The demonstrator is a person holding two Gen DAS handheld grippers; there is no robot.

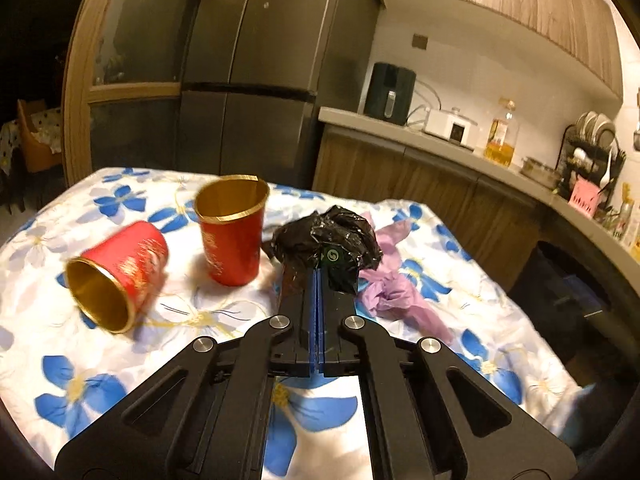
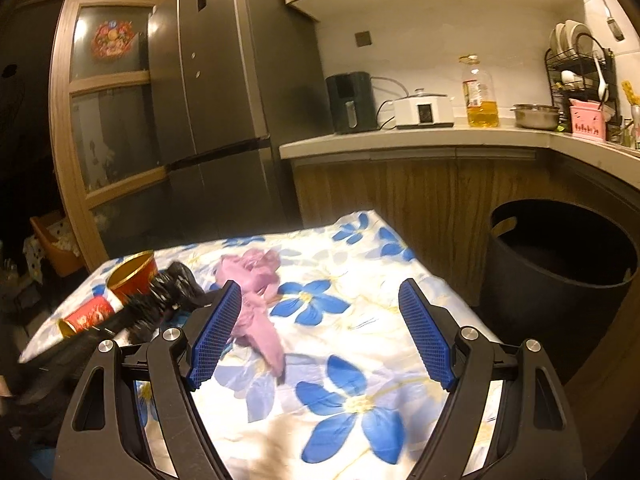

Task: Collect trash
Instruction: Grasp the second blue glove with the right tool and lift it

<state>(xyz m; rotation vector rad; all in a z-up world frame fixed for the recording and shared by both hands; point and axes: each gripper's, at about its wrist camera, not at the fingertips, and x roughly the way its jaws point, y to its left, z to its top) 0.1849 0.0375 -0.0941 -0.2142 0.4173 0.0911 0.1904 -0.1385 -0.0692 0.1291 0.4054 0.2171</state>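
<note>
My left gripper (image 1: 319, 270) is shut on a crumpled black plastic bag (image 1: 326, 240) above the flowered tablecloth (image 1: 100, 360). A crumpled purple bag (image 1: 390, 294) lies just right of it. One red paper cup (image 1: 232, 232) stands upright to the left, and another red cup (image 1: 118, 276) lies on its side farther left. My right gripper (image 2: 320, 300) is open and empty over the table, with the purple bag (image 2: 256, 292) by its left finger. The black bag (image 2: 176, 284) and both cups (image 2: 134, 274) show at the left there.
A black round bin (image 2: 560, 264) stands on the floor right of the table. A kitchen counter (image 2: 420, 138) with an air fryer, cooker, oil bottle and dish rack runs behind. A dark fridge (image 2: 224, 100) stands at the back left.
</note>
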